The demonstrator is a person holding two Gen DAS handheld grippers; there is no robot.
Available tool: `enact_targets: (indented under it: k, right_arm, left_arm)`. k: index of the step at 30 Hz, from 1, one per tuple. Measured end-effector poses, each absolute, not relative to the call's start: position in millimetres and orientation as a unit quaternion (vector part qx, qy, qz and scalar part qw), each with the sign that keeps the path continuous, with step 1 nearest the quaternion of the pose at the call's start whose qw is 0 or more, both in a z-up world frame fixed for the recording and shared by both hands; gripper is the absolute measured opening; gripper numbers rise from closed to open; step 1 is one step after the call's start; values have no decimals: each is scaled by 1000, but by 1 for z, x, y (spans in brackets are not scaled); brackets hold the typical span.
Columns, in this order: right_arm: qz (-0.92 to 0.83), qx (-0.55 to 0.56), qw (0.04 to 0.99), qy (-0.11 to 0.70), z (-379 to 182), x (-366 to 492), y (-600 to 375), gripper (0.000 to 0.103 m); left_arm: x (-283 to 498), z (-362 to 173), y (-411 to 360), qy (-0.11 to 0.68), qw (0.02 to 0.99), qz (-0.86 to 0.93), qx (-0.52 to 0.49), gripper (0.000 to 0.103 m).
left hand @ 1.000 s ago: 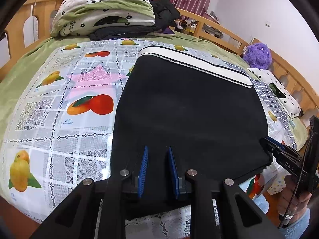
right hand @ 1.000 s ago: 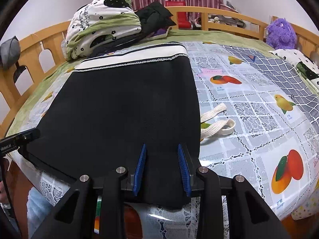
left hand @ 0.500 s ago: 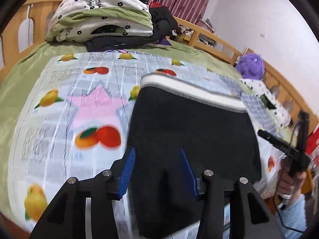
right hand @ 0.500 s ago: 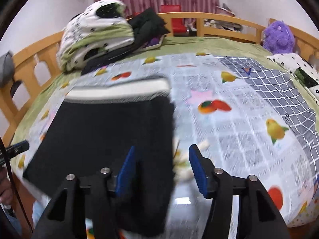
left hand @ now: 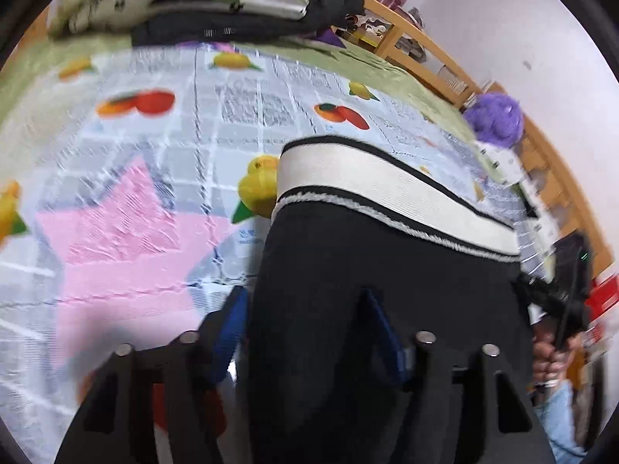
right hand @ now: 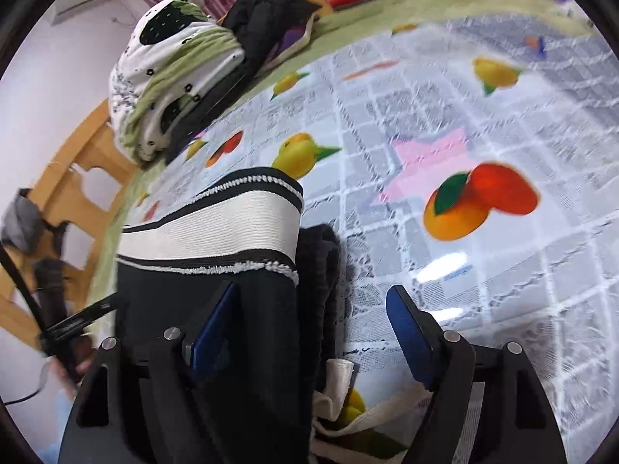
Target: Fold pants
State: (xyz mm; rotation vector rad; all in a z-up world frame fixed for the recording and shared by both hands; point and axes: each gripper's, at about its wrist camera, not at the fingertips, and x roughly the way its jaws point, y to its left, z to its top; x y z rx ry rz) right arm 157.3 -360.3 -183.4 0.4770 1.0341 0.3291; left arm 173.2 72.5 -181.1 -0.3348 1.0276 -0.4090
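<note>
Both grippers have pushed forward since earlier, and the black pants [left hand: 371, 270] now sit bunched, waistband raised, near the bed's [left hand: 116, 178] near edge. Left gripper [left hand: 305, 332] gapes wide across the cloth, seemingly not pinching. Right gripper [right hand: 309, 332] likewise stands open over the pants' right edge.

Both grippers — left gripper [left hand: 305, 332] and right gripper [right hand: 315, 332] — have black frames, blue finger pads [right hand: 406, 332] and round silver screws [left hand: 424, 336]; a light-blue sleeve [left hand: 557, 417] covers the wrist.
</note>
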Motion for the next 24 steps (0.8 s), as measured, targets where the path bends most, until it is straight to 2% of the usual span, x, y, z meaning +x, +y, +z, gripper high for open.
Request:
enact_targets:
  k: [4,5,6,8,9,12,16,20,22,24]
  right_arm:
    - [191,232,816,494,-186,164,-359,74]
    - [202,237,812,494,-186,164,-358,66]
    - [226,251,802,493,-186,165,-356,52]
    - [225,244,807,489,-181,163,-352,48]
    - [223,234,814,482,-177,161,-350,40]
    - [215,228,829,463,-160,157,-347,27]
    - [213,222,840,447,-146,168,-340,24]
    - [220,240,835,443,-141,209,-329,23]
    - [215,234,837,445,-144,227,-323,23]
    - [190,209,842,459,-157,245,-314,26]
  left_arm:
    - [177,-189,72,490,823,-218,-187,58]
    - [176,-189,70,489,825,-218,-182,57]
    - [175,-187,68,488,826,-218,-178,51]
    - [172,-181,65,476,833,-225,-170,35]
    - [170,-176,63,467,838,-231,-161,30]
    - [164,-162,58,447,852,-233,-141,25]
    - [172,-144,76,419,854,-240,-193,22]
    - [195,-129,82,411,866,-214,-190,22]
    - [213,-133,87,429,861,-195,-191,24]
    - [225,-145,89,462,850,-168,-187,30]
